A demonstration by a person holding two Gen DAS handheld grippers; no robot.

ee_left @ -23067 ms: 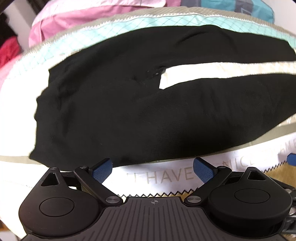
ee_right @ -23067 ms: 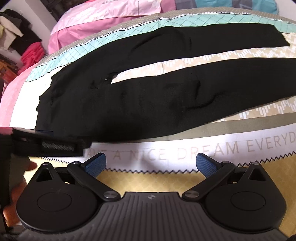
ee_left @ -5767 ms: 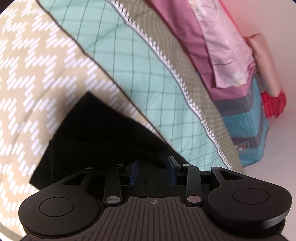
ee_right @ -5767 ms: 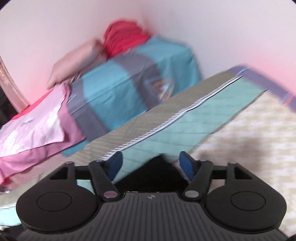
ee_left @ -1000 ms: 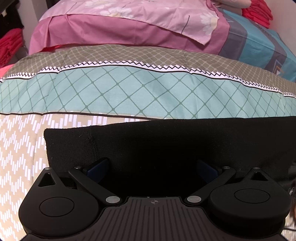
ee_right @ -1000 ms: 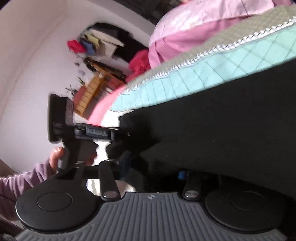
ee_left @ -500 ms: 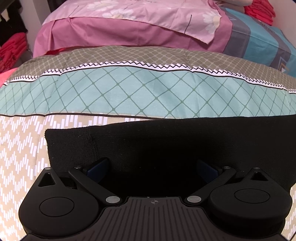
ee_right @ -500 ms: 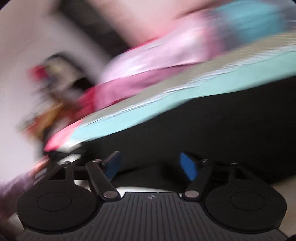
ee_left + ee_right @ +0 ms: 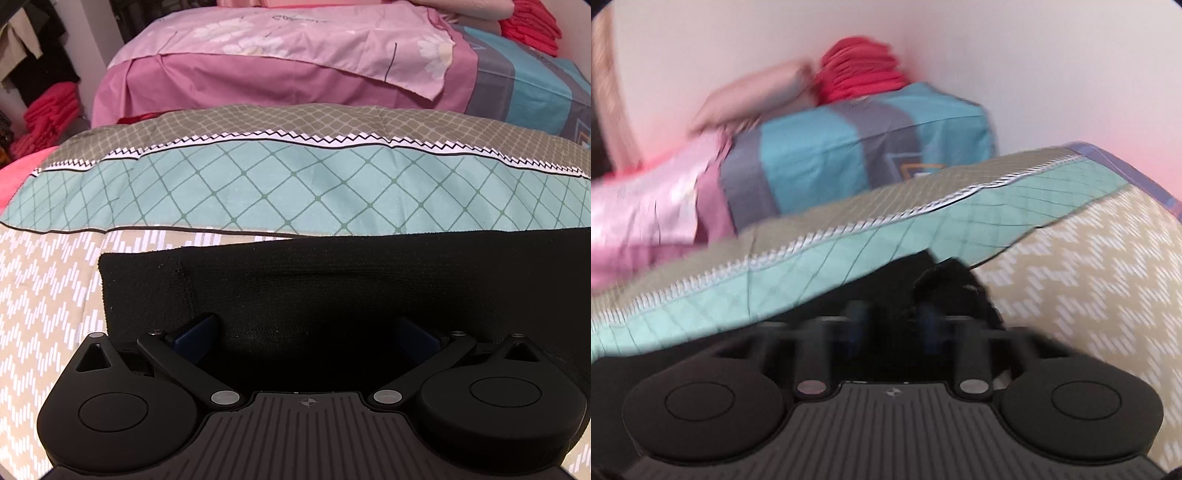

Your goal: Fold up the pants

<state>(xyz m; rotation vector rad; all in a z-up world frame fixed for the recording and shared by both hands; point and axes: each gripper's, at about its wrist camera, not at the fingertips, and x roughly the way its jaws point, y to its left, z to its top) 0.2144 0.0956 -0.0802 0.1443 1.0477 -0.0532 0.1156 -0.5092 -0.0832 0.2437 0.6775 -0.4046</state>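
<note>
Item: black pants [image 9: 369, 291] flat on our patterned quilt [image 9: 295, 184], mid-fold we judge; left gripper [image 9: 306, 332] spread wide over them, right gripper [image 9: 890, 321] narrowed on a bunched end, grip uncertain through blur; next, carry that end across.

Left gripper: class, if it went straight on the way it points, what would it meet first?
Most likely the black pants, lying directly ahead of the left gripper between its open jaws; the quilt lies beyond. Depth is uncertain.
</note>
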